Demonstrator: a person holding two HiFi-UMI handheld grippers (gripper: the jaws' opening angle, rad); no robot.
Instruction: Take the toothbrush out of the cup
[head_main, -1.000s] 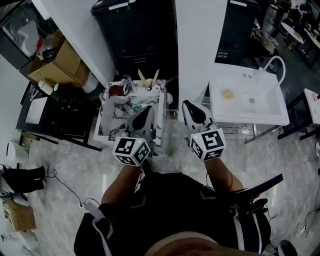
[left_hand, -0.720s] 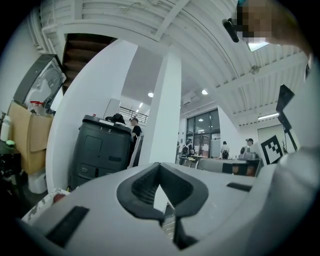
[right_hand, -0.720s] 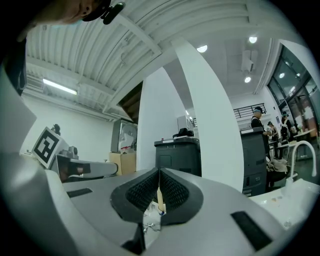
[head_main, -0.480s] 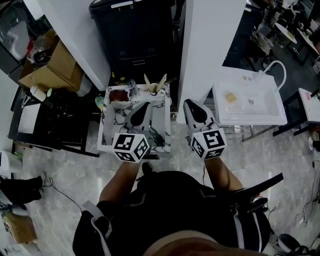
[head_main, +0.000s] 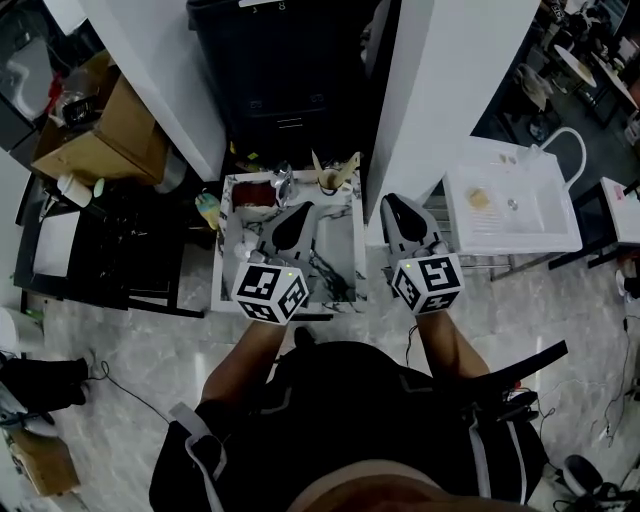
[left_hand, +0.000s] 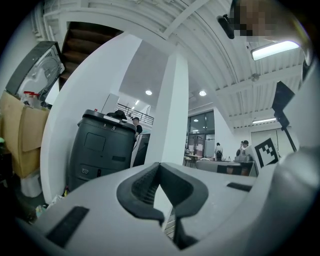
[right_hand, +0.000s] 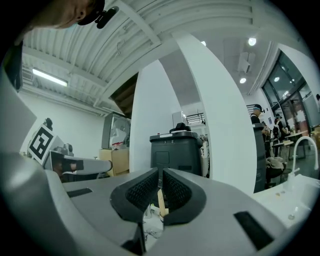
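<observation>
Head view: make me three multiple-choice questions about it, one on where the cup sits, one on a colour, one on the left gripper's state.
1. Where on the marble table does the cup stand?
A) at its far edge
B) at its middle
C) at its near edge

2. What colour is the big bin behind the table?
A) white
B) black
C) red

3. How is the left gripper?
A) shut on the cup
B) wide open
C) shut and empty

Answers: 1 A, the cup stands by the edge nearest the bin. 2 B, its body is dark all over. 3 C, the jaws meet with nothing between them.
</observation>
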